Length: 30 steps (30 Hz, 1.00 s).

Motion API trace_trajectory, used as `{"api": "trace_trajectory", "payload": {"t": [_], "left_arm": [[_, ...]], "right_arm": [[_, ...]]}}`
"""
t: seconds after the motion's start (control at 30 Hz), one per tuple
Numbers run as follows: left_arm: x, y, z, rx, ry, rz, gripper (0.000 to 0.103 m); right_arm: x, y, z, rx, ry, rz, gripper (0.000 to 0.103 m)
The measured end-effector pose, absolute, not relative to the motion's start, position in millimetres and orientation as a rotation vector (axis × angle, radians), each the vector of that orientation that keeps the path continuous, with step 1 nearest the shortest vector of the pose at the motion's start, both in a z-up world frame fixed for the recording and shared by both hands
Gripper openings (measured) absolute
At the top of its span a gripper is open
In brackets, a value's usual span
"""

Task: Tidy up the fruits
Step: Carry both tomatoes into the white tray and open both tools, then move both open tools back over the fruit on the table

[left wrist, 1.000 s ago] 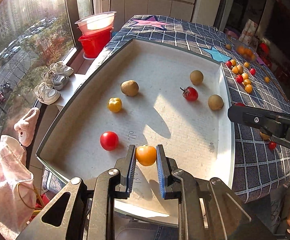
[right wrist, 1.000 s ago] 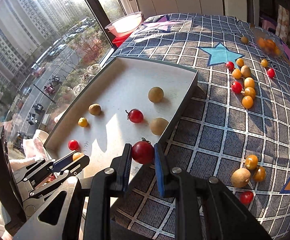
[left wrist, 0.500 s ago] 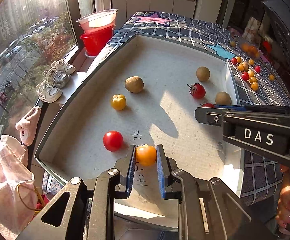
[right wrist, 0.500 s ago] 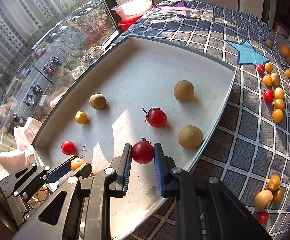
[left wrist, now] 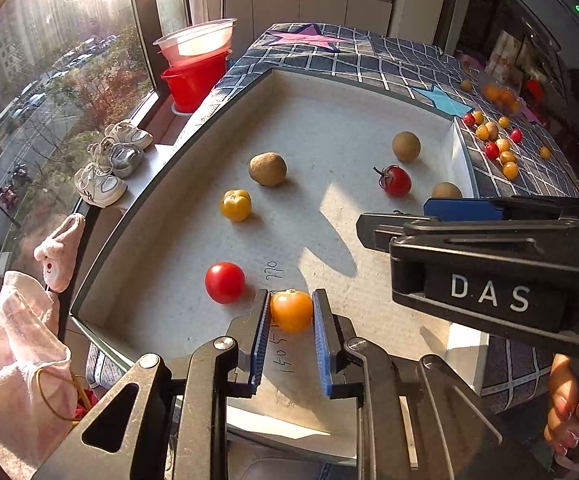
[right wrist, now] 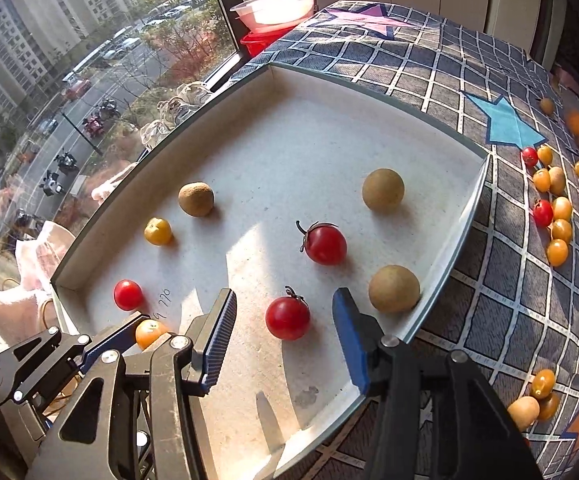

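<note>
Right gripper (right wrist: 285, 332) has spread its fingers since 0.5 s ago, releasing the red tomato (right wrist: 288, 317), which now rests on the tray (right wrist: 329, 120) floor (stem up). Left gripper (left wrist: 291, 334) clamps the orange tomato (left wrist: 291, 310) at the tray's near edge.

High-rise apartment, lived-in room by a window. Evidence: sneakers (left wrist: 107, 160) and pink socks (left wrist: 59, 246) drying on the windowsill, stacked plastic basins (left wrist: 195, 66), star-patterned quilt (right wrist: 421, 52) covering the surface, built-in cabinets (left wrist: 301, 0) behind. Street and tower blocks far below outside.
</note>
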State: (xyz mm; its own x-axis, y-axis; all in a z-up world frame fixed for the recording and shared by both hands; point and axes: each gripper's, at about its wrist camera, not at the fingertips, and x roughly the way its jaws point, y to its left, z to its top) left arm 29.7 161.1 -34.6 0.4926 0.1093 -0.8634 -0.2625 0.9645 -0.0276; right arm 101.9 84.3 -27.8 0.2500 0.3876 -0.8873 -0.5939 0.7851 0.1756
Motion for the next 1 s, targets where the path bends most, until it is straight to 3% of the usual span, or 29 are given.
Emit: {"api": "trace_trajectory", "payload": {"t": [0.17,0.23,0.27,0.3,1.0], "left_arm": [[29.6,164.2,-34.0,-0.176,1.042,0.222,0.023],[29.9,163.8,-33.3,-0.173,1.043,0.221,0.053],[28.8,163.7,-31.8,-0.176,1.028,0.227,0.086],[25.2,163.3,-27.9,-0.171,0.991,0.242,0.089],[35.5,110.5,9.5,-0.079,0.939,0.147,0.089]], "right_arm": [[105.2,73.5,-15.0,-0.156,1.114,0.669,0.074],[105.9,67.8,-9.3,-0.133,1.105,0.669,0.079],[106.6,65.0,-6.7,-0.123,1.101,0.667,0.08],[107.3,61.9,-4.6,-0.114,1.097,0.665,0.08],[115.0,-92.7,3.3,0.076,1.055,0.438,0.081]]}}
